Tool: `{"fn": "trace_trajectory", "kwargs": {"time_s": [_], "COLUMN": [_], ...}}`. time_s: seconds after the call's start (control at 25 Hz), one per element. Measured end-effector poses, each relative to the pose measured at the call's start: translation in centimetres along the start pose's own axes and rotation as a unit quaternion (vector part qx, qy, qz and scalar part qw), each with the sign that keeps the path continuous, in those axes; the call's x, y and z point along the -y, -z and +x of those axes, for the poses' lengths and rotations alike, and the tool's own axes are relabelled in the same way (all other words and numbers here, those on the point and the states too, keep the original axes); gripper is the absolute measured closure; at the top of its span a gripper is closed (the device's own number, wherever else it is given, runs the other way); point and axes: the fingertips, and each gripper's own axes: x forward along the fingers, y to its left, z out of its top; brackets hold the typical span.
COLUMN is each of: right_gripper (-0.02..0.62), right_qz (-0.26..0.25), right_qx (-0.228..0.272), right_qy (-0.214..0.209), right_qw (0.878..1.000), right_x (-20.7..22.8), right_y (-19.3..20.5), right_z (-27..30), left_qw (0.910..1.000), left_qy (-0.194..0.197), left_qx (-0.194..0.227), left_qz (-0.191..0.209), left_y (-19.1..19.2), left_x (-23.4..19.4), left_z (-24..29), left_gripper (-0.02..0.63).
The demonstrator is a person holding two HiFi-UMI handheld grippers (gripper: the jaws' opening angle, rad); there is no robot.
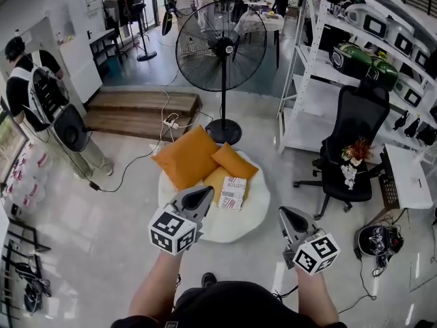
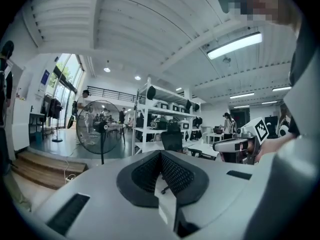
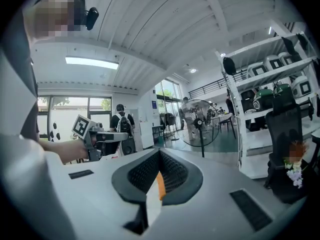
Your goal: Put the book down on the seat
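Observation:
A book [image 1: 233, 193] with a white and red cover lies flat on the round white seat [image 1: 235, 229], leaning against three orange cushions [image 1: 188, 157]. My left gripper [image 1: 205, 195] hovers just left of the book, over the seat's near edge; its jaws are shut and hold nothing. My right gripper [image 1: 289, 215] hangs off the seat's right side, also shut and empty. In the left gripper view the shut jaws [image 2: 161, 156] point level across the room, and the right gripper [image 2: 235, 144] shows beside them. The right gripper view shows its own shut jaws [image 3: 159, 156] and the left gripper [image 3: 107, 135].
A large standing fan [image 1: 220, 46] is behind the seat, with a cable and power strip [image 1: 171, 121] by a wooden step [image 1: 140, 111]. A black office chair [image 1: 351, 149] and white shelving [image 1: 321, 80] stand right. A person with a backpack [image 1: 37, 91] stands left. A helmet [image 1: 375, 240] lies on the floor.

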Motion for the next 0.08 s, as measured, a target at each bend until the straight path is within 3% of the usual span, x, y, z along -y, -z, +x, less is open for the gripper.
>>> {"fn": "trace_trajectory", "kwargs": {"time_s": [0.08], "right_gripper": [0.588], "right_qz": [0.001], "right_qx": [0.0], "right_qy": [-0.001], "right_qw": [1.0], "right_x": [-0.17], "right_y": [0.09], "right_z": [0.37], "left_qw": [1.0], "left_qy": [-0.001], "left_qx": [-0.006], "left_qz": [0.003], "left_y": [0.38], "left_x": [-0.32], "left_z": [0.03], "left_gripper": [0.604]}}
